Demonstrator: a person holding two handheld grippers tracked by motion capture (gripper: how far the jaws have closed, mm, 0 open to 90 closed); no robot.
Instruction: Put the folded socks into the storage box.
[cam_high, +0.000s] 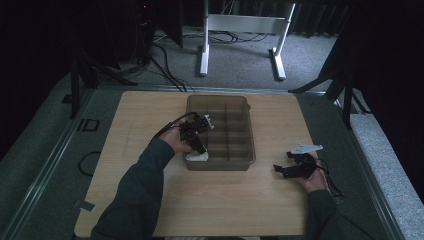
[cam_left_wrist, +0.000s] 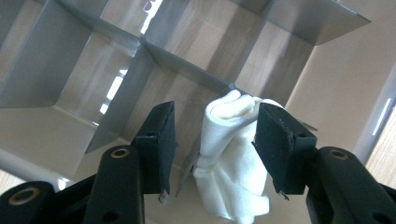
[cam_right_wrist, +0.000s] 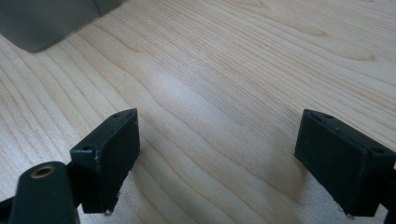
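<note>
High view: the left gripper (cam_high: 196, 134) hangs over the white cloth (cam_high: 197, 156) in the near-left compartment of the divided tray (cam_high: 248, 131); the right gripper (cam_high: 295, 166) rests on the table (cam_high: 140, 115).

Left gripper view: the cloth (cam_left_wrist: 231, 158), a crumpled roll, runs lengthwise along the jaws, touching only one; the jaws stand spread.

Right gripper view: jaws wide apart over bare wood.

The person wears dark long sleeves (cam_high: 137, 192) down to the wrists. Each hand carries a black gripper: the left gripper (cam_left_wrist: 212, 140) has blocky matte jaws with small screw holes and brass-ringed pivots (cable trailing behind), and the right gripper (cam_right_wrist: 217, 158) bears a grey three-cornered plate (cam_high: 306, 148).
</note>
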